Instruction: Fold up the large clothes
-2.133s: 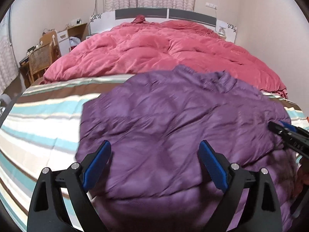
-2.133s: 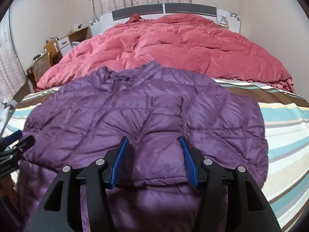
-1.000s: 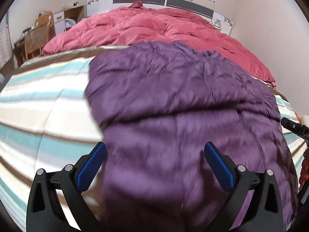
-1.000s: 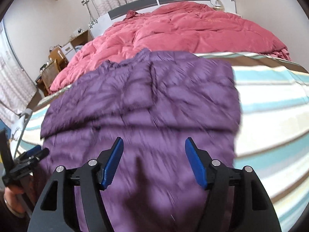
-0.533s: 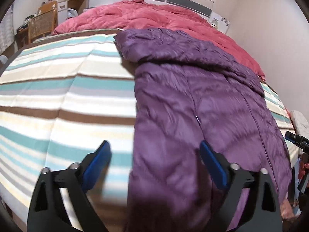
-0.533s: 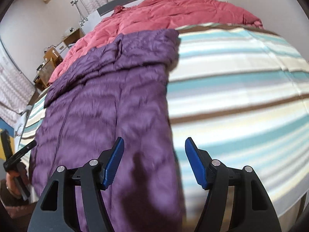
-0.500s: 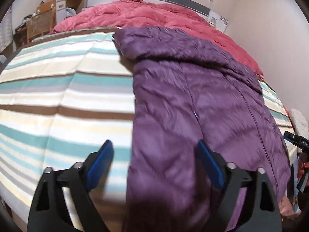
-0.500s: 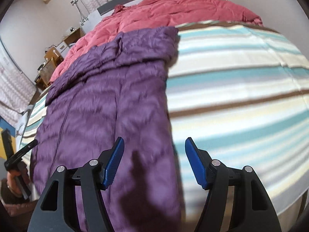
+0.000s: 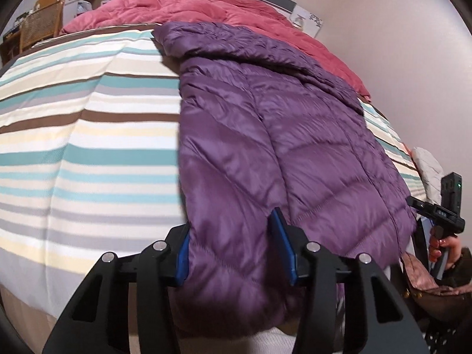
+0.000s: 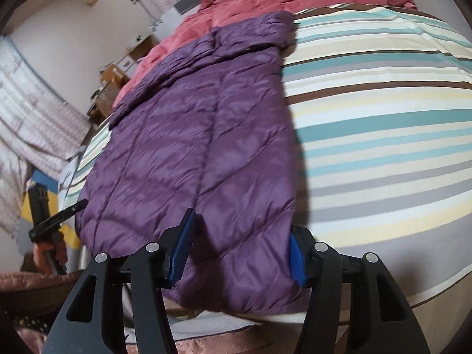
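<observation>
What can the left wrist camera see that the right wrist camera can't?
Only the left wrist view shows a wicker-backed chair at the far left and the right gripper, seen from the side in a hand.

Only the right wrist view shows a pale patterned curtain, a wooden desk and the left gripper, seen from the side in the other hand.

Both show the purple puffer jacket lying on the striped bedsheet, with the red quilt behind. In each view that camera's own blue-padded fingers straddle a bottom corner of the jacket.

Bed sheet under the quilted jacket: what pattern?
Teal, cream, grey and brown stripes; clearest in the left wrist view.
</observation>
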A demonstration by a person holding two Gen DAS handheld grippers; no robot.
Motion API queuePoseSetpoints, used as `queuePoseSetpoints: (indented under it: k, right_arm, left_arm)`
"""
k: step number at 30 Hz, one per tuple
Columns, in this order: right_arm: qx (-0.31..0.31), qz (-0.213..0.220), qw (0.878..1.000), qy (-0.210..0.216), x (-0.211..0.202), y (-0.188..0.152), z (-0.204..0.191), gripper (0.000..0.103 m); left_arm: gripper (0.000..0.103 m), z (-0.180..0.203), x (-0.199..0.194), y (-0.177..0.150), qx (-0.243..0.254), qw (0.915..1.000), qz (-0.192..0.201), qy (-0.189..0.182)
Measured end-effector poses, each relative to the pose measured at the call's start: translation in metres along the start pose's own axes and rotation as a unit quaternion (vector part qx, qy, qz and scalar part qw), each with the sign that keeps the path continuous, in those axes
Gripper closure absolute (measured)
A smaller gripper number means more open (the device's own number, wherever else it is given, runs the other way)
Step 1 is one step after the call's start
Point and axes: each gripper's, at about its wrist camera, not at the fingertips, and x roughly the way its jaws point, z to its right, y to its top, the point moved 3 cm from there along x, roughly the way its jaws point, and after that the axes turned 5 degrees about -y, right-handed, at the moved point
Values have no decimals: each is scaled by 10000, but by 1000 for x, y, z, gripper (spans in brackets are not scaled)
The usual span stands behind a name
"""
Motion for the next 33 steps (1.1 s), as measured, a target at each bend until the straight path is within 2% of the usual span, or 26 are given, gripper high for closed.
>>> queuePoseSetpoints:
  k: [3,5,6,8,9,10,13,20,23,28,33]
  right_arm:
    - [2,15,9999,122,-1,-3,-1,47]
    - [103,10,9997,214,0,-4,0,61]
    - [125,-15,9996,246,1,-4,-1,64]
    - [121,-70,9994,311,3,-4,-2,75]
    - [130,-79,9993,351,4,-3,-2,78]
    - [173,-85,9990,409,4,-2,-2,84]
    - [270,-2,9981,553,0,2,0,91]
    - [180,163,9965,799,-25,4,-2,94]
    - [236,274,9939,1044,-38,3,-3,95]
    - [326,462,9871,1499,-59,6,-4,96]
    - [403,563,9769,2024,-82,6,-6,96]
  left_arm:
    - [56,5,-3,-9,102,9999,-71,-80]
    - [56,9,-4,-13,180,9997,-125,-47]
    - [57,10,-4,-14,195,9997,-154,-39]
    - [72,13,-3,-14,272,9993,-247,15]
    - [86,14,-3,-14,294,9992,-284,33]
    - [91,14,-4,-14,286,9992,-289,-5]
    - [96,18,-11,-14,359,9990,-251,-65]
    - [97,28,-35,-13,577,9979,-212,-187]
    - [97,30,-48,-10,564,9978,-147,-324]
    - [98,38,-69,-6,484,9965,17,-681]
    - [98,34,-93,-1,115,9930,259,-1148]
